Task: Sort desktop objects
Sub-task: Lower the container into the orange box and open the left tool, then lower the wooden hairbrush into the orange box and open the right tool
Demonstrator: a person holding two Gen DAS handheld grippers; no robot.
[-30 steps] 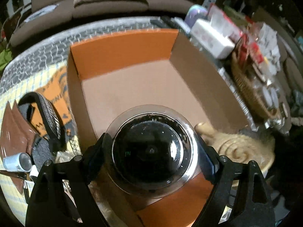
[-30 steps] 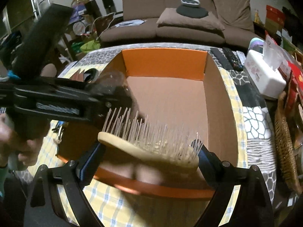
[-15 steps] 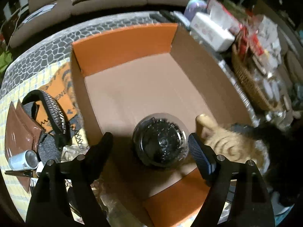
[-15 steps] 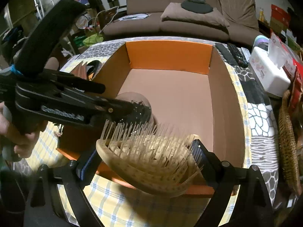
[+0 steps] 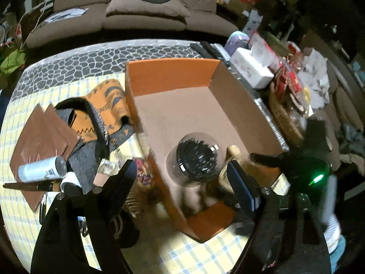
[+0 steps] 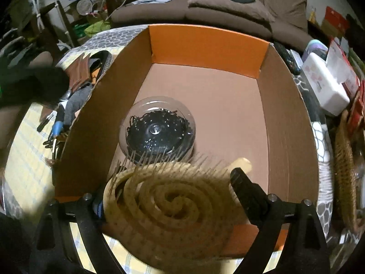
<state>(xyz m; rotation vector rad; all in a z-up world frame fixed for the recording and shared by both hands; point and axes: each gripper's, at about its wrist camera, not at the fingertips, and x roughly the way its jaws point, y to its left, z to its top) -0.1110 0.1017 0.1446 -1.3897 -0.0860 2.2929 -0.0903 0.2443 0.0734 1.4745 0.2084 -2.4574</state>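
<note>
A big cardboard box point(image 5: 173, 111) with orange flaps sits on the table point(image 5: 27, 210). Inside it, near the front, lies a clear round dome point(image 6: 157, 127) full of black hair ties.

The left gripper point(image 5: 182, 178) hangs above the box's near left wall. Its jaws are released and nothing is between them. The dome lies on the box floor below, apart from them.

The right gripper point(image 6: 164, 189) reaches into the front of the box. Its jaws stand wide and grasp a cream hairbrush point(image 6: 168, 205) with a spiral head. The brush is tilted, with its pins pointing up toward the dome. It is blurry, so I cannot tell if it touches the box floor.

The left view shows things the right view mostly hides. Left of the box lie brown paper squares point(image 5: 43, 141), a white tube point(image 5: 38, 169), a black strap point(image 5: 95, 121) and an orange patterned cloth point(image 5: 107, 100). In this view only the brush's handle tip pokes out beside the dome, and the right gripper shows as a dark shape with a green light.

The right view shows the brush's whole spiral head and looks straight down on the dome. A white tissue box point(image 6: 324, 86) and a woven basket point(image 6: 344, 169) sit to the right of the cardboard box. A brown sofa point(image 6: 205, 6) stands behind the table.
</note>
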